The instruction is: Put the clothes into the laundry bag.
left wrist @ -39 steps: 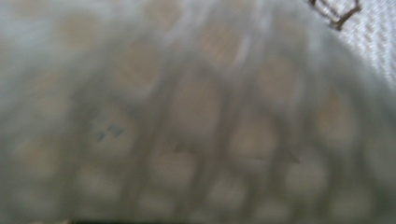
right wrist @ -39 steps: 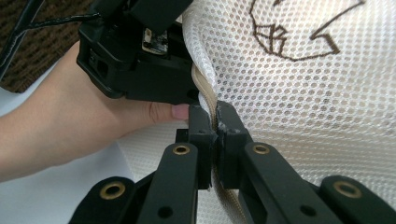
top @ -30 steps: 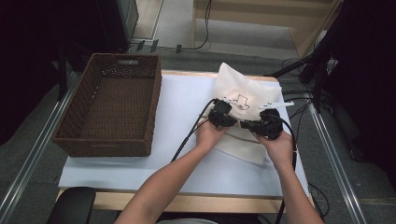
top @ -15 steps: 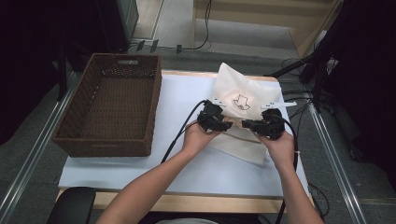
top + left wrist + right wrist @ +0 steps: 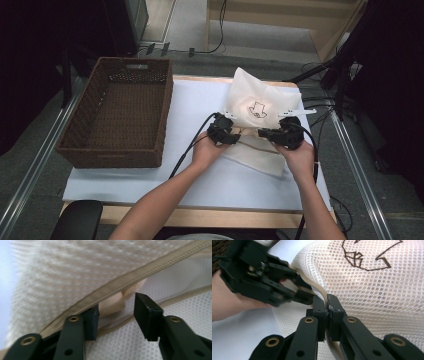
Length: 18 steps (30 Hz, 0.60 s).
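- Currently, the mesh bag (image 5: 257, 112) lies on the right half of the white surface (image 5: 200, 115), its far end puffed up and tilted toward the far edge, its near part flat toward the person.
- Long axis: runs roughly from the near edge to the far edge of the surface; the beige zipper (image 5: 140, 277) crosses it, running left to right between the two grippers.
- Printed outline figure (image 5: 367, 255) sits on the upper panel, facing up.
- Left gripper (image 5: 223, 131): jaws parted by a moderate gap at the zipper opening, one finger (image 5: 147, 315) on the lower mesh, the other tucked under the upper zipper edge — nothing clamped between them. A pale, rounded piece (image 5: 112, 306) sits in the gap; what it is cannot be told.
- Right gripper (image 5: 327, 308): jaws clenched together on the zipper edge of the bag, the beige tape pinched between the pads.
- Materials: bag of white open honeycomb mesh, soft and creased; zipper tape woven, beige; grippers black, hard, with brass-coloured rivets.
- Brown woven basket (image 5: 120, 117), rectangular, stands at the left of the surface — well apart from the bag.
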Tool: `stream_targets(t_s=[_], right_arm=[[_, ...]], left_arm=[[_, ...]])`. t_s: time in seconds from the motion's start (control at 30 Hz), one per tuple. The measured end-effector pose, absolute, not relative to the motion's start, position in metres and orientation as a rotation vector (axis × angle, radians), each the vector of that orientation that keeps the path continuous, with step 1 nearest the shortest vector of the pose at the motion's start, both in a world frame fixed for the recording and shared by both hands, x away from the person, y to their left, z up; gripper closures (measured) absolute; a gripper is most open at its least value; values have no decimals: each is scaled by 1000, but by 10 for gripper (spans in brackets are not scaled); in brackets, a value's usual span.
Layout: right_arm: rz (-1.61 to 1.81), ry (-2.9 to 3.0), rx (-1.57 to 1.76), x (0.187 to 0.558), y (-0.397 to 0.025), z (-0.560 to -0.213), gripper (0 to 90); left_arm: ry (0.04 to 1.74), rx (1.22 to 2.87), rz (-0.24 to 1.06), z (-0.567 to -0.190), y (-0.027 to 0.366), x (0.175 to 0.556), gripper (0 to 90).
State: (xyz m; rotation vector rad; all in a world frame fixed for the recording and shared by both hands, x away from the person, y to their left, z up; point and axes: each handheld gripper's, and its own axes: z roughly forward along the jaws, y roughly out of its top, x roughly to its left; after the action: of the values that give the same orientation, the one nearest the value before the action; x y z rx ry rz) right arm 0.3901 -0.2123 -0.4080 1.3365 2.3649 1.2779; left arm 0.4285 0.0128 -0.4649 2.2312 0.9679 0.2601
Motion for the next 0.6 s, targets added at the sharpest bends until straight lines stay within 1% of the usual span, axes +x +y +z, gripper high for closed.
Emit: stream_targets(t_s=[0.03, 0.07, 0.1, 0.17, 0.33, 0.43, 0.6], right_arm=[[1279, 2365, 1334, 390, -212, -408, 883], [1283, 2366, 1335, 390, -212, -408, 883], [1286, 2364, 1339, 390, -212, -408, 883], [1285, 2364, 1338, 391, -213, -408, 882], [1289, 2365, 1336, 391, -212, -408, 883], [1290, 2363, 1335, 391, -212, -407, 882], [1301, 2360, 1347, 392, -213, -409, 882]], left_arm=[[952, 2231, 282, -466, 11, 428, 637], [957, 2231, 295, -467, 9, 429, 724], [973, 2232, 286, -466, 8, 431, 770], [988, 2247, 262, -464, 6, 436, 829], [1003, 2295, 300, -460, -4, 441, 871], [1053, 2243, 224, -456, -7, 447, 881], [1070, 2181, 198, -454, -14, 453, 883]])
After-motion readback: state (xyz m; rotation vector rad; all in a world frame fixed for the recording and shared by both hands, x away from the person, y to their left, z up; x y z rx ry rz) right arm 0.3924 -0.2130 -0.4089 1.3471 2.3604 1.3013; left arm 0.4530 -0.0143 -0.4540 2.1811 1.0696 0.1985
